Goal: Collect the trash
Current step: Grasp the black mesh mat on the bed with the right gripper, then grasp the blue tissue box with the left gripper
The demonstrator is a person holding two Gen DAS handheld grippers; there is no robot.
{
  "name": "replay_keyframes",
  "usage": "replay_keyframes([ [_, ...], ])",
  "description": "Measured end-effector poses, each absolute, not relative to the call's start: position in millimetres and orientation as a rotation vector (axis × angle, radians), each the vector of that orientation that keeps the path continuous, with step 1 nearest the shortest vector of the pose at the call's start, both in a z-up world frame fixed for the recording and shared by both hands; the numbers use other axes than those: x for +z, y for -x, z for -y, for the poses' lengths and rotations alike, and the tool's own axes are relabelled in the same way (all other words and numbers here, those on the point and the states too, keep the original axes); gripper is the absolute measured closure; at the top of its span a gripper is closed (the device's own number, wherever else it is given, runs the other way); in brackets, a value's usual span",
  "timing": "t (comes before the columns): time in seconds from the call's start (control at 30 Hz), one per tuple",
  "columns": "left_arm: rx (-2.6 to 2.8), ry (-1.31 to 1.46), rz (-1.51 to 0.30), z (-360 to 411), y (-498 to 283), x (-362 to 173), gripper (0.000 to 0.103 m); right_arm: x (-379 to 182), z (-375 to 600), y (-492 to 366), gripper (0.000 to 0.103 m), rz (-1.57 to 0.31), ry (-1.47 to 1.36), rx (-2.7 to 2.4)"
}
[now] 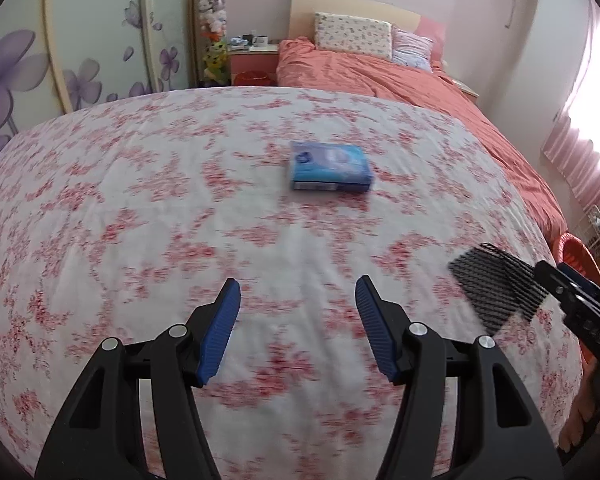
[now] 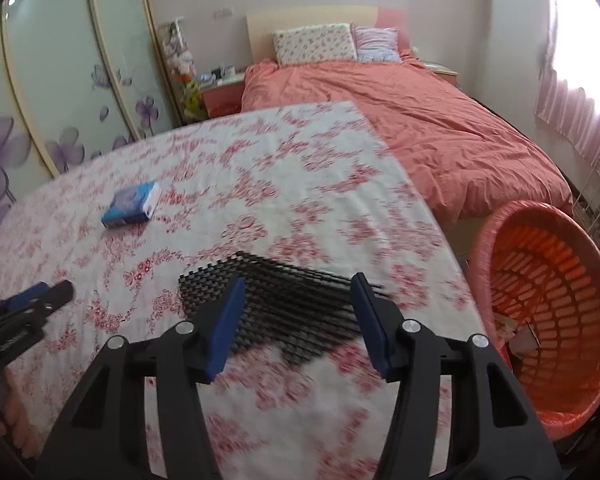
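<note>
A black plastic mesh piece [image 2: 296, 308] sits between the blue pads of my right gripper [image 2: 298, 280], which is shut on it just above the floral tablecloth [image 2: 260, 184]. In the left wrist view the same mesh [image 1: 496, 288] sticks out from the right gripper [image 1: 546, 272] at the table's right side. My left gripper [image 1: 298, 284] hangs open over the cloth with nothing between its fingers. A blue tissue pack [image 1: 330, 166] lies ahead of it, and it shows at the left in the right wrist view [image 2: 132, 204].
An orange slotted basket [image 2: 560, 280] stands on the floor off the table's right edge, with paper scraps [image 2: 516, 332] inside. Beyond the table are a bed with an orange cover [image 1: 400, 76] and a nightstand [image 1: 254, 54]. A flower-printed wardrobe [image 1: 40, 60] lines the left.
</note>
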State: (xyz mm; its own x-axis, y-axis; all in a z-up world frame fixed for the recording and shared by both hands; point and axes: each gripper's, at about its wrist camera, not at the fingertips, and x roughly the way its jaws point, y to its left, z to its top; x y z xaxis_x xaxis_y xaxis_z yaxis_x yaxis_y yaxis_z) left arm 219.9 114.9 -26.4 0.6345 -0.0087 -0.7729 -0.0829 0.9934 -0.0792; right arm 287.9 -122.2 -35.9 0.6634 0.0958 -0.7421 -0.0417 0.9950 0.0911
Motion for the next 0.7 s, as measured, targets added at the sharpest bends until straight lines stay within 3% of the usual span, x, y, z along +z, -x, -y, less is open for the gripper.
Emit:
replay_keyframes([
  [0.37, 0.053, 0.159, -0.899, -141.5, -223.1, -34.5, 0.043, -62.4, 101.8, -315.3, 0.048, -0.935, 0.038, 0.048],
  [0.6, 0.045, 0.166, -0.902, -141.8, -225.6, -35.9, 0.043, -60.9, 118.0, -312.0, 0.088, -0.923, -0.026, 0.039],
  [0.7, 0.044, 0.162, -0.902, -138.6, -228.1, -36.1, 0.043, -57.5, 129.5, -309.8, 0.091, -0.914, -0.088, 0.043],
])
